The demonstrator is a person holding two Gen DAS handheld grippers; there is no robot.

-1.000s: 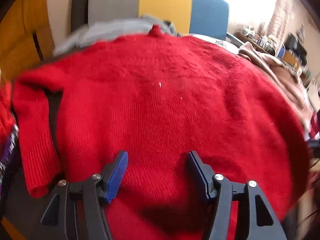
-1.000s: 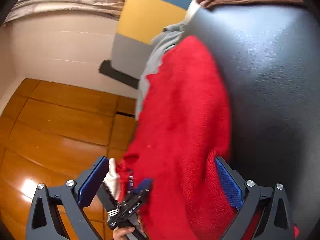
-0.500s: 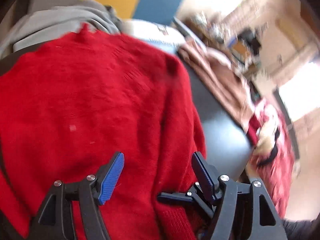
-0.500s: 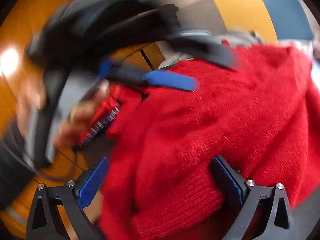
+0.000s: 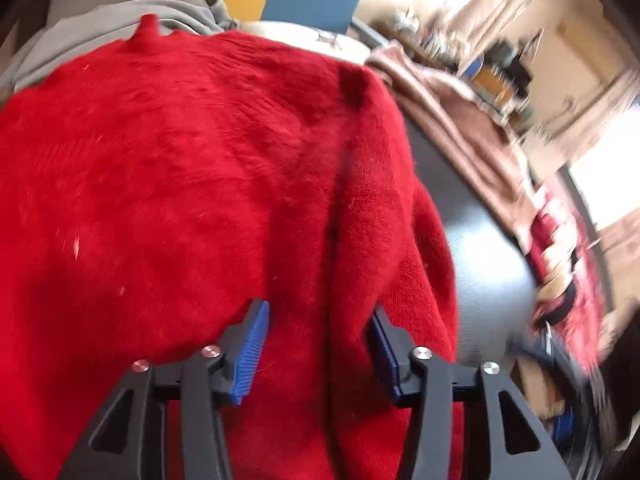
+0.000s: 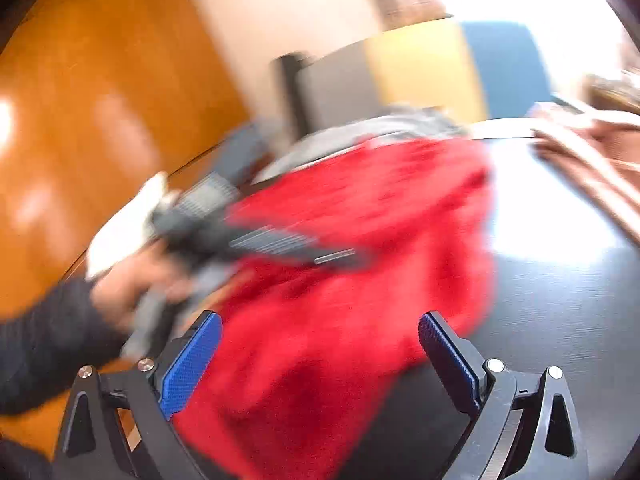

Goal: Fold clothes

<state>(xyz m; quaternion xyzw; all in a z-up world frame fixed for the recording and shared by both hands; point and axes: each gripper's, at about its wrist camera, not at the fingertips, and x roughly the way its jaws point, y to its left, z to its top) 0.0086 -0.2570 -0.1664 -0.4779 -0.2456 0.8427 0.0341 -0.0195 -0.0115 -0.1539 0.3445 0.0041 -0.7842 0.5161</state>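
The left wrist camera sits close above the red sweater [image 5: 192, 200], looking steeply down and across it toward the grey garment [image 5: 120, 24] beyond. The right wrist camera is also near, tilted down less, viewing the sweater [image 6: 360, 260] from its right edge over the dark table [image 6: 560, 300]. Both views share the sweater, grey garment and table.

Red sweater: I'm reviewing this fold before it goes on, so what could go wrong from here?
1. The left gripper is closing over a thick ridge of the sweater; it may pinch several layers and drag the body along.
2. The sweater's edge lies near the table edge, so a pull could slide it off.
3. The grey garment touches the collar and might get caught up.
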